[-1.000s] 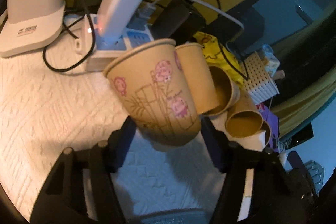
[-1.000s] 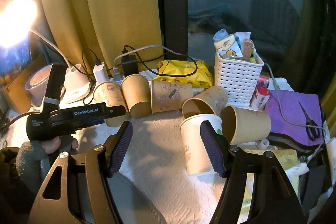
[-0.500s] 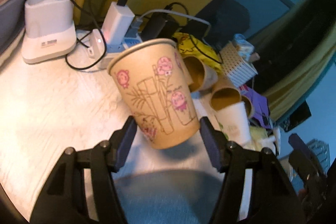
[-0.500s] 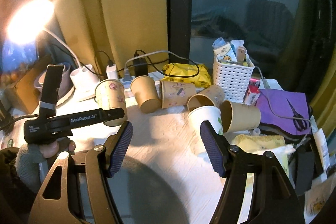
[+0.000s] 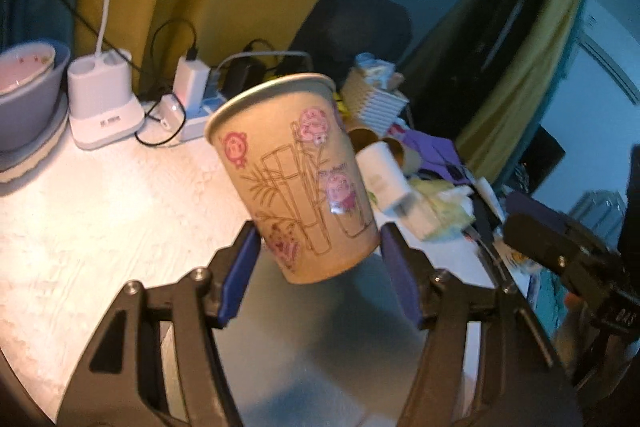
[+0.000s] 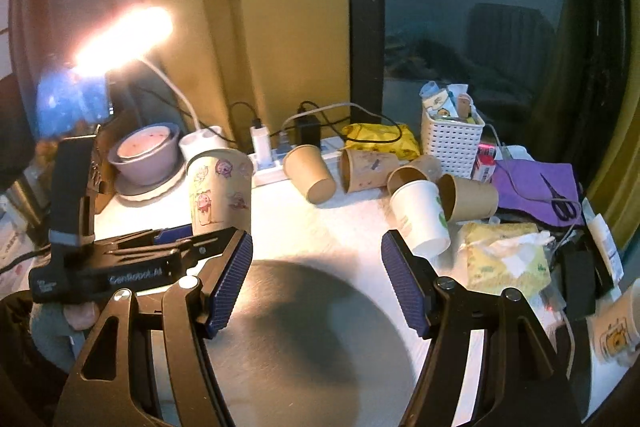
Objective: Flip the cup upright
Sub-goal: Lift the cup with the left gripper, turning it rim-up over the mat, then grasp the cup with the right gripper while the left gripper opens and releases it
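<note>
My left gripper (image 5: 318,247) is shut on a brown paper cup (image 5: 292,175) printed with pink figures and bamboo. It holds the cup by its base, mouth up and slightly tilted, above the white table. The same cup (image 6: 220,191) and the left gripper (image 6: 132,259) show at the left of the right wrist view. My right gripper (image 6: 318,275) is open and empty over a round grey tray (image 6: 304,339). Several other paper cups lie on their sides further back, among them a brown cup (image 6: 310,173) and a white cup (image 6: 420,219).
A power strip with chargers (image 6: 272,163), a white stand (image 5: 102,107) and a grey bowl (image 6: 142,155) line the back left. A white basket (image 6: 452,143), yellow packet (image 6: 380,139), purple cloth with scissors (image 6: 536,191) and tissues (image 6: 504,259) crowd the right.
My left gripper has lifted the cup up and away from the pile and brought it nearly upright. The right gripper has pulled back and stays open.
</note>
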`<action>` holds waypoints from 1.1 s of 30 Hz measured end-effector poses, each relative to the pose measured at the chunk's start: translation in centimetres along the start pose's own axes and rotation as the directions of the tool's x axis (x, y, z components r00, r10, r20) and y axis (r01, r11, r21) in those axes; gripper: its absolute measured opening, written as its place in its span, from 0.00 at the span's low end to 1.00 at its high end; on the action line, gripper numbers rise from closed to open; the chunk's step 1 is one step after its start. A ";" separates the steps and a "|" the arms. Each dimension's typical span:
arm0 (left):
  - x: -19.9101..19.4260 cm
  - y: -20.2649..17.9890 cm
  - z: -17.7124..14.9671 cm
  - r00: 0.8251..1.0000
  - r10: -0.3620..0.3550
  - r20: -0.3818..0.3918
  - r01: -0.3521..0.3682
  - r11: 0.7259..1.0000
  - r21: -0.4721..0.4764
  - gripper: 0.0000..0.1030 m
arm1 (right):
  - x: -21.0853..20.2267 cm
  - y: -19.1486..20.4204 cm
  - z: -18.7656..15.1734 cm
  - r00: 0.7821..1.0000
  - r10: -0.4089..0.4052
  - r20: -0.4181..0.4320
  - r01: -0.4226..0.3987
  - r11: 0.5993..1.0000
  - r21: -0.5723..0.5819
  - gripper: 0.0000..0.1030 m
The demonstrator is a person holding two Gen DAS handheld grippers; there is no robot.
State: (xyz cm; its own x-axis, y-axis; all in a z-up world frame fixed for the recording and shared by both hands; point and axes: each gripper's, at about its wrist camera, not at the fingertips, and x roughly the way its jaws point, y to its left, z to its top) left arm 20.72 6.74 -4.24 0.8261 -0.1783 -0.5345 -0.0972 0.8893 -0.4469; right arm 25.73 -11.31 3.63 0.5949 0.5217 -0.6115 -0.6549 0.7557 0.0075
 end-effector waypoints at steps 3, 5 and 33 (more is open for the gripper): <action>-2.1 -1.2 -1.3 1.000 0.002 0.023 -0.003 0.998 0.067 0.61 | -1.4 1.1 -0.8 0.999 0.033 0.006 -0.033 0.999 0.002 0.68; -3.3 -2.0 -2.2 0.999 0.007 0.040 -0.012 0.994 0.112 0.61 | -2.2 1.7 -1.3 0.998 0.057 0.013 -0.057 0.998 0.008 0.68; -13.6 -8.1 -16.2 0.972 0.016 0.234 -0.141 0.838 0.527 0.61 | -9.9 7.4 -7.6 0.928 0.372 -0.016 -0.369 0.925 0.092 0.76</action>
State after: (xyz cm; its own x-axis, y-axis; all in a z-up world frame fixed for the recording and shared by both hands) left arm 1.34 -4.87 -4.95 0.9314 -0.0602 -0.3589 0.0945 0.9924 0.0790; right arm 11.41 -13.86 3.73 0.3014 0.7589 -0.5773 -0.7824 0.5429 0.3052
